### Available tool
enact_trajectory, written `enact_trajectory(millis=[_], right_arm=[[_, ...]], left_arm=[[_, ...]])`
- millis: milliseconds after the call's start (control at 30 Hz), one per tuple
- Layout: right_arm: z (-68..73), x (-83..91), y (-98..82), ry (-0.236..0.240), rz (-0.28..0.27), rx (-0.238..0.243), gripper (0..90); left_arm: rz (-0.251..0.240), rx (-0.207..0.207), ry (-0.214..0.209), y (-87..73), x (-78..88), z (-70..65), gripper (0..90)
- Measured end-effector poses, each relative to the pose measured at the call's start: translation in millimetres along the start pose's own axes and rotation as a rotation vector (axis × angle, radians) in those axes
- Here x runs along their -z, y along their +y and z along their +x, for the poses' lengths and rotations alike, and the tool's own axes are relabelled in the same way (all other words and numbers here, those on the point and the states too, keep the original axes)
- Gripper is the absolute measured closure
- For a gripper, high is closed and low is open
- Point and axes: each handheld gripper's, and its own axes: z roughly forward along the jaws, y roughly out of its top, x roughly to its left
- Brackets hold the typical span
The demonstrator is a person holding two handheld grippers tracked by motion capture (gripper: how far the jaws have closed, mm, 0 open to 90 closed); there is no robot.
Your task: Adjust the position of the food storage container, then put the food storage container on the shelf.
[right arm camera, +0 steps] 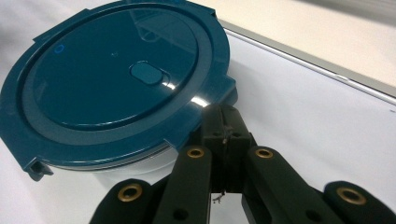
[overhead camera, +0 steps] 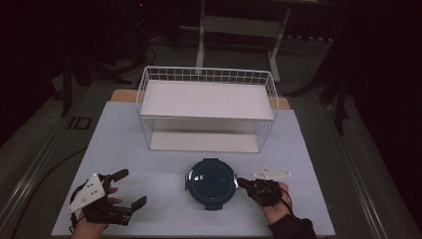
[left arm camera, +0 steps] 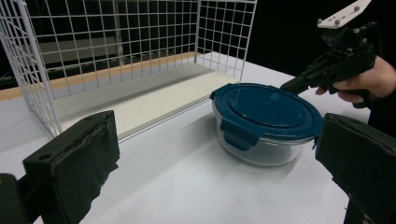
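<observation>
A round glass container with a dark blue clip lid [overhead camera: 211, 179] [left arm camera: 268, 112] [right arm camera: 116, 79] stands on the white table near its front edge. My right gripper [overhead camera: 241, 181] [right arm camera: 223, 121] comes in from the container's right side. Its jaws are shut together, with the tips right at the lid's rim by a clasp tab and nothing between them. The left gripper view shows that same gripper [left arm camera: 287, 86], held by a hand, pointing at the lid's far edge. My left gripper [overhead camera: 133, 186] [left arm camera: 219, 158] rests at the front left, wide open and empty, facing the container.
A white wire basket [overhead camera: 206, 74] [left arm camera: 116, 42] with a white shelf board on top and another [right arm camera: 327, 32] at its base stands at the back of the table [overhead camera: 129, 144]. Dark floor and stand legs lie beyond the table.
</observation>
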Motion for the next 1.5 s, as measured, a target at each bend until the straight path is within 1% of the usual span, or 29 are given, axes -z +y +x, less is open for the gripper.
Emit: enact_trajectory(millis=[67, 200, 267, 400, 567, 633, 733, 767, 800, 833, 867, 900, 933, 967, 1000, 1033, 1067, 1100, 1133, 1167, 1200, 1233, 1267, 1300, 1367, 1400, 1433, 1467, 1500], right_arm=[[3.5, -3.1, 2.2, 0.003, 0.0, 0.006, 90.0], [9.3, -8.5, 6.8, 0.029, -0.001, 0.016, 90.0], [12.8, -10.7, 8.2, 0.032, -0.001, 0.023, 90.0], [11.8, -11.0, 9.1, 0.046, -0.014, 0.02, 90.0], [13.3, -6.6, 9.2, 0.04, -0.025, 0.023, 88.9], [13.8, -3.6, 9.9, 0.039, -0.038, 0.025, 84.3], [14.0, 2.6, 11.8, 0.042, -0.065, 0.025, 76.2], [14.2, 4.6, 12.4, 0.05, -0.076, 0.023, 69.3], [14.5, 6.4, 13.1, 0.052, -0.088, 0.027, 66.8], [15.2, 8.3, 13.6, 0.053, -0.096, 0.025, 63.1], [15.2, 8.3, 13.6, 0.053, -0.096, 0.025, 63.1], [16.9, 11.2, 14.7, 0.065, -0.116, 0.023, 48.8], [18.2, 12.6, 15.1, 0.067, -0.128, 0.024, 45.9], [19.7, 13.7, 15.6, 0.076, -0.136, 0.026, 39.5], [19.7, 13.7, 15.6, 0.076, -0.136, 0.026, 39.5], [22.0, 17.2, 16.5, 0.107, -0.174, 0.026, 22.7], [22.6, 17.6, 17.3, 0.119, -0.179, 0.03, 17.7], [23.7, 18.9, 18.1, 0.118, -0.19, 0.034, 16.8], [23.7, 18.9, 18.1, 0.118, -0.19, 0.034, 16.8], [25.0, 22.8, 19.6, 0.137, -0.209, 0.037, 13.2], [25.0, 24.6, 20.1, 0.137, -0.214, 0.039, 15.0], [25.0, 24.6, 20.1, 0.137, -0.214, 0.039, 15.0], [24.3, 29.6, 22.0, 0.131, -0.24, 0.031, 15.2], [24.4, 31.4, 22.5, 0.123, -0.25, 0.033, 15.3], [24.4, 31.4, 22.5, 0.123, -0.25, 0.033, 15.3], [23.2, 37.3, 25.7, 0.093, -0.271, 0.07, 16.0], [22.7, 38.1, 26.5, 0.088, -0.279, 0.085, 16.0], [21.9, 39.0, 27.1, 0.087, -0.283, 0.095, 16.2], [21.1, 39.5, 27.5, 0.093, -0.289, 0.088, 16.4]], left_arm=[[0.001, 0.002, -0.001, 0.0, 0.0, 0.1, 0.0], [0.001, 0.002, -0.001, -0.1, 0.0, 0.2, 0.0], [0.005, 0.001, -0.004, -0.2, 0.1, 0.3, 0.0], [0.003, 0.002, -0.005, -0.2, 0.3, -0.1, 0.0], [-0.005, 0.016, -0.02, -0.2, -0.1, 0.0, 0.0], [0.002, 0.01, -0.018, 1.0, -0.5, -1.0, 0.0], [0.008, 0.008, -0.045, 2.5, -1.9, -3.0, 0.0], [0.012, 0.011, -0.05, 3.2, -2.4, -4.1, 0.0], [0.017, 0.011, -0.059, 4.0, -2.8, -5.0, 0.0], [0.021, 0.023, -0.081, 6.0, -4.2, -7.6, 0.0], [0.021, 0.023, -0.081, 6.0, -4.2, -7.6, 0.0], [0.03, 0.031, -0.09, 7.5, -5.0, -9.0, 0.0], [0.039, 0.034, -0.087, 9.1, -5.9, -10.5, 0.0], [0.046, 0.044, -0.086, 10.7, -6.9, -12.0, 0.0], [0.046, 0.044, -0.086, 10.7, -6.9, -12.0, 0.0], [0.056, 0.058, -0.09, 13.1, -8.3, -14.0, 0.0], [0.061, 0.064, -0.094, 15.9, -9.4, -16.2, 0.0], [0.061, 0.064, -0.094, 15.9, -9.4, -16.2, 0.0], [0.054, 0.069, -0.105, 17.5, -9.8, -17.3, 0.0], [0.063, 0.061, -0.109, 21.3, -10.3, -19.4, 0.0], [0.063, 0.061, -0.109, 21.3, -10.3, -19.4, 0.0], [0.069, 0.055, -0.119, 23.3, -11.1, -20.3, 0.0], [0.075, 0.047, -0.135, 27.0, -12.5, -22.0, 0.0], [0.075, 0.047, -0.135, 27.0, -12.5, -22.0, 0.0], [0.08, 0.049, -0.144, 29.0, -13.4, -23.1, 0.0], [0.093, 0.04, -0.158, 35.7, -16.9, -25.9, 0.0], [0.092, 0.037, -0.153, 38.0, -18.5, -26.4, 0.0], [0.086, 0.037, -0.151, 40.1, -20.3, -26.2, 0.0], [0.083, 0.046, -0.156, 42.5, -22.5, -25.3, 0.0]])
